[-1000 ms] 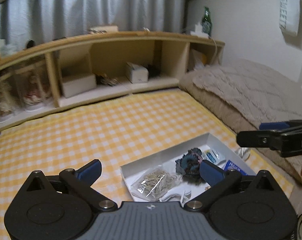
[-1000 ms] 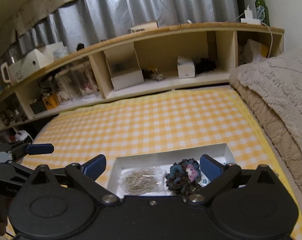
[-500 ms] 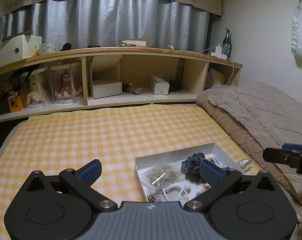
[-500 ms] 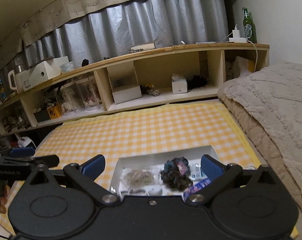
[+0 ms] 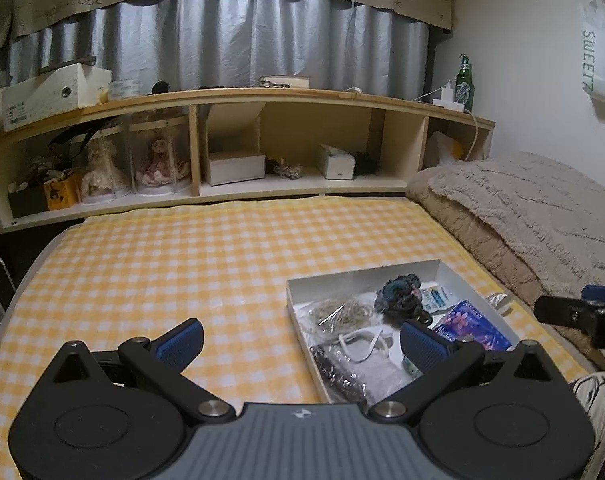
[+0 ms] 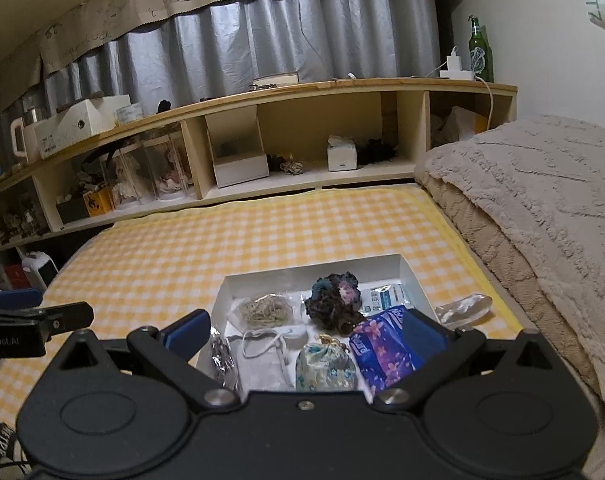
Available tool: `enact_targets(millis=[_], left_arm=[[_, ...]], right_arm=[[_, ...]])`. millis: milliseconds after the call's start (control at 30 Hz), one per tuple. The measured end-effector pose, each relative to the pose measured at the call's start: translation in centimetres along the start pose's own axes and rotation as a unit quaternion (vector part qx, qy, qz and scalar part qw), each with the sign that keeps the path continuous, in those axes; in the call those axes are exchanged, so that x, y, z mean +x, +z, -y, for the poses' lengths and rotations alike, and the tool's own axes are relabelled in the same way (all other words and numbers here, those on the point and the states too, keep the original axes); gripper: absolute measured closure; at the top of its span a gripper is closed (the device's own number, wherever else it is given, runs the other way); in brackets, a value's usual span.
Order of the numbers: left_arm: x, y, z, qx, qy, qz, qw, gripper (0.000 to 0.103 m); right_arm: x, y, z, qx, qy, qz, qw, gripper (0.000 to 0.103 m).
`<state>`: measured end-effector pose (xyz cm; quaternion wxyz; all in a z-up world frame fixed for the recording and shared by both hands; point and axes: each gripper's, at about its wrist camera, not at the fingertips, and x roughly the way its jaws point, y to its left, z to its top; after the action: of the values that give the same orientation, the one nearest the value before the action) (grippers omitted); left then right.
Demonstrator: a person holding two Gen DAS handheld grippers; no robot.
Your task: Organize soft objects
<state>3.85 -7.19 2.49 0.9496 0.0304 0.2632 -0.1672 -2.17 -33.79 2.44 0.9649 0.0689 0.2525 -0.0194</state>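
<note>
1. Yellow-and-white checked bedding point(image 5: 206, 252) lay under everything, with a wooden shelf unit point(image 5: 262, 98) along its far edge and a beige blanket point(image 6: 542, 200) heaped at the right.
2. Your white tray point(image 6: 314, 267) sat on the checked cloth near the right edge, its long axis running left to right in the right wrist view.
3. Inside it, a dark blue-purple scrunchie point(image 6: 336, 298) sat toward the far side beside a clear bag of tan bands point(image 6: 264, 310). A purple flowered packet point(image 6: 382, 346) slanted toward you, and a pale floral pouch point(image 6: 326, 366) was just left of it.
4. A crumpled clear wrapper point(image 6: 464, 308) lay on the cloth just outside the tray's right wall.
5. Your left gripper point(image 5: 300, 338) hovered over the tray's near-left corner, jaws spread wide and holding nothing.
6. Your right gripper point(image 6: 306, 332) hung above the tray's near side, jaws likewise wide apart and empty.
7. Nothing lay between either gripper and the tray's contents.
</note>
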Motion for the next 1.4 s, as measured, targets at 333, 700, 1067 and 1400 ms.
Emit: enact_targets(millis=[333, 700, 1067, 1400], left_arm=[[-0.5, -2.3, -1.0, -0.007, 0.03, -0.003, 0.9995, 0.0], [-0.3, -3.7, -1.1, -0.006, 0.032, -0.005, 0.9995, 0.0], [-0.3, -3.9, -1.1, -0.008, 0.031, -0.003, 0.9995, 0.0], [-0.4, -3.9, -1.1, -0.009, 0.031, -0.002, 0.9995, 0.0]], right_arm=[[-0.2, -2.4, -1.5, -0.032, -0.033, 0.004, 0.999, 0.0], [0.3, -3.2, -2.2, -0.046, -0.054, 0.002, 0.997, 0.0], [0.3, -3.3, -2.3, -0.045, -0.053, 0.001, 0.998, 0.0], [0.4, -3.3, -2.3, -0.045, -0.053, 0.001, 0.998, 0.0]])
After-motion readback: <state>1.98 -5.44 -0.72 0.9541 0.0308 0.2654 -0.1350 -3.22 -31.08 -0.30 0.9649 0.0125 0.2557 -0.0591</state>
